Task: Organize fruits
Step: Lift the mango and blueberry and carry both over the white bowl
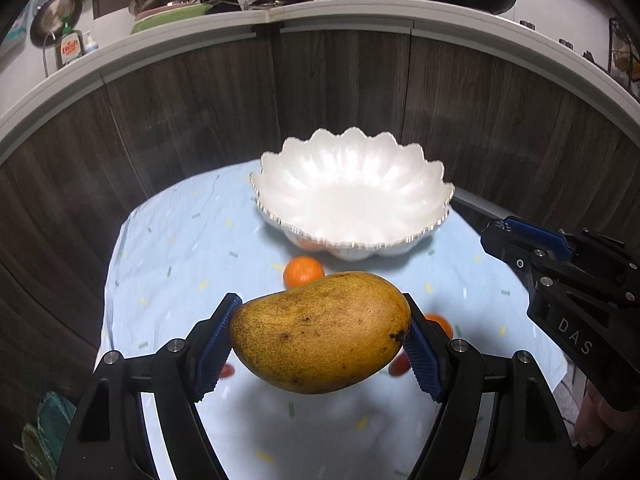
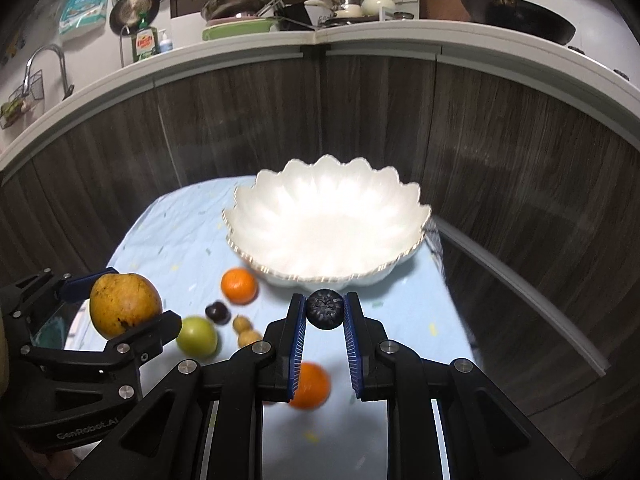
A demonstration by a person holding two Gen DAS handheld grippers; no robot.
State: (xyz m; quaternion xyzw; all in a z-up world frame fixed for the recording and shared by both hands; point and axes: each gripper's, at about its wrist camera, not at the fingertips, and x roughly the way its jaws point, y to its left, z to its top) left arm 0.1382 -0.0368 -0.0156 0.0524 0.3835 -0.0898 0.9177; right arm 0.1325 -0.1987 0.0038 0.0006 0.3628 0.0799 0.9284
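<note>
the left gripper point(image 1: 320, 336) is clamped on a mango point(image 1: 320, 332), its blue pads point(image 1: 214, 344) pressed against the two ends of the fruit, which lies crosswise between them and hangs above the cloth point(image 1: 180, 248). seen from the right wrist view, the same mango point(image 2: 125, 305) sits in the left gripper point(image 2: 120, 312) at the lower left, lifted clear of the table.

the right gripper point(image 2: 325, 316) is nearly closed, pinching a small dark berry point(image 2: 325, 309) right at its fingertips. the berry is held in the air just in front of the near rim of the bowl point(image 2: 256, 216). in the left wrist view the right gripper point(image 1: 496, 236) comes in from the right edge, beside the bowl point(image 1: 280, 184); the berry cannot be made out there.

the bowl is white with a scalloped rim and stands at the far side of the pale blue cloth point(image 2: 180, 232); no fruit shows inside it. loose fruit lies on the cloth in front of it: an orange point(image 2: 239, 286) near the bowl's left front, a dark plum point(image 2: 217, 312) just beside it, a green apple point(image 2: 197, 336), two small tan fruits point(image 2: 245, 330) touching each other, and a second orange point(image 2: 310, 386) blurred behind the right gripper's fingers. the left wrist view shows the first orange point(image 1: 303, 272) just behind the mango.

behind the table runs a dark wood panel point(image 2: 500, 140) under a white counter point(image 2: 380, 38) with pots and dishes.
</note>
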